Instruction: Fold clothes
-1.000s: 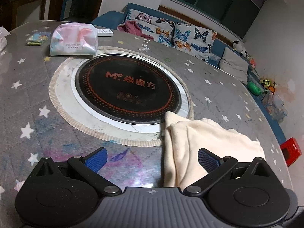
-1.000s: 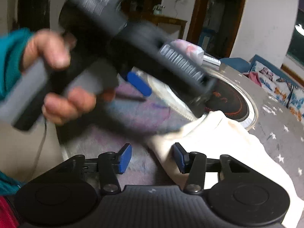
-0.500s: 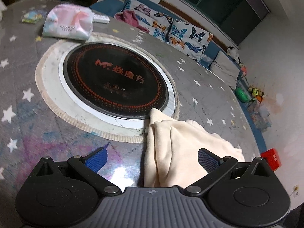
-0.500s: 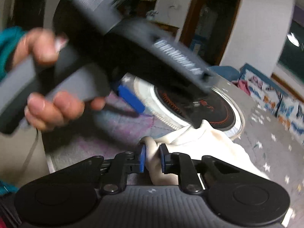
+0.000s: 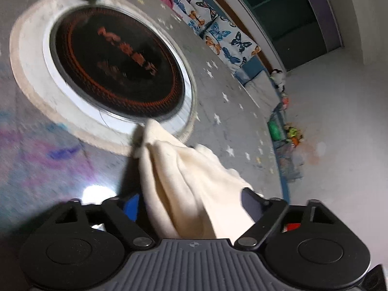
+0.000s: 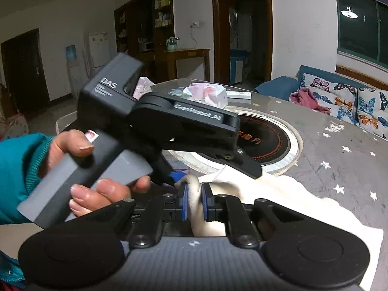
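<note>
A cream garment (image 5: 184,174) lies bunched on the star-patterned table (image 5: 218,89), its far corner touching the rim of the round hotplate (image 5: 116,65). My left gripper (image 5: 191,203) is open and tilted, with the cloth running between its blue pads without being pinched. In the right wrist view a hand (image 6: 80,169) holds that left gripper (image 6: 169,126) just above the garment (image 6: 291,198). My right gripper (image 6: 195,201) is shut on a raised fold of the garment's near edge.
The hotplate (image 6: 264,143) sits in the table's middle. A pink tissue pack (image 6: 206,94) and a white remote (image 6: 238,94) lie beyond it. A sofa with butterfly cushions (image 6: 339,97) stands past the table's far edge. A teal sleeve (image 6: 17,169) is at the left.
My right gripper went from open to shut on the garment's fold and has lifted a little. My left gripper has tilted and moved in over the cloth, its fingers slightly closer together.
</note>
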A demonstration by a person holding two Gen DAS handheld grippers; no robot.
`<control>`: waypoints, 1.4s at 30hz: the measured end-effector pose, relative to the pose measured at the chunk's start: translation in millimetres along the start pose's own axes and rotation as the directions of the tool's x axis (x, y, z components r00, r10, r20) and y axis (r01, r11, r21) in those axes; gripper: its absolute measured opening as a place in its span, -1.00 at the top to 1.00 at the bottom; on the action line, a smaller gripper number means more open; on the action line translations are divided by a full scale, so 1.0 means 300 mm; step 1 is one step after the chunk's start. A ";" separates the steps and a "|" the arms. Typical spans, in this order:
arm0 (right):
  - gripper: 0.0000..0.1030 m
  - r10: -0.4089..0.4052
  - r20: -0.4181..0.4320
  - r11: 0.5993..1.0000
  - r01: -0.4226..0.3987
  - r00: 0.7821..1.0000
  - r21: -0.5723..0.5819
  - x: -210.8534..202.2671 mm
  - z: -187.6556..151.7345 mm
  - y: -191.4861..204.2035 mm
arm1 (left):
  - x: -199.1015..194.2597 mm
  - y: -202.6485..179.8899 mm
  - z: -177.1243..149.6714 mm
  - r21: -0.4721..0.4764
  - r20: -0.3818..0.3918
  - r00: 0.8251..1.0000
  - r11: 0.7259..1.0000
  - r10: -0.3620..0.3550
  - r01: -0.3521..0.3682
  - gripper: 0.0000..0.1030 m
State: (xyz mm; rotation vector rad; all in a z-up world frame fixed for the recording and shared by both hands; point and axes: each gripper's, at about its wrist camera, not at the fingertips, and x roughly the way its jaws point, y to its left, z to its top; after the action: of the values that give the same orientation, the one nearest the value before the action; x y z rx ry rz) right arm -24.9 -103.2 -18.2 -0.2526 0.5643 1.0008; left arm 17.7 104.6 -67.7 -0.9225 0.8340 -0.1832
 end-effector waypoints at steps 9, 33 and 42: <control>0.63 0.012 -0.007 0.997 -0.011 1.000 0.078 -0.020 -0.045 -0.045 | 0.026 0.042 -0.014 -0.061 0.000 1.000 0.998 -0.001 0.001 0.53; -0.04 -0.409 -0.093 0.770 0.398 0.908 0.499 -0.149 -0.298 -0.597 | 0.029 -0.015 -0.036 0.071 0.044 0.996 0.994 0.082 -0.085 0.51; 0.51 -0.401 -0.062 0.779 0.376 0.914 0.501 -0.131 -0.281 -0.579 | 0.038 -0.060 -0.045 0.160 0.065 0.992 0.980 0.109 -0.118 0.54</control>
State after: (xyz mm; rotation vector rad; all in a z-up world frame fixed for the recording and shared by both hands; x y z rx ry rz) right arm 78.5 -260.8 -75.5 0.1253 0.6772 0.4255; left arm 19.4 79.6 -64.6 -0.7212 0.8048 -0.1237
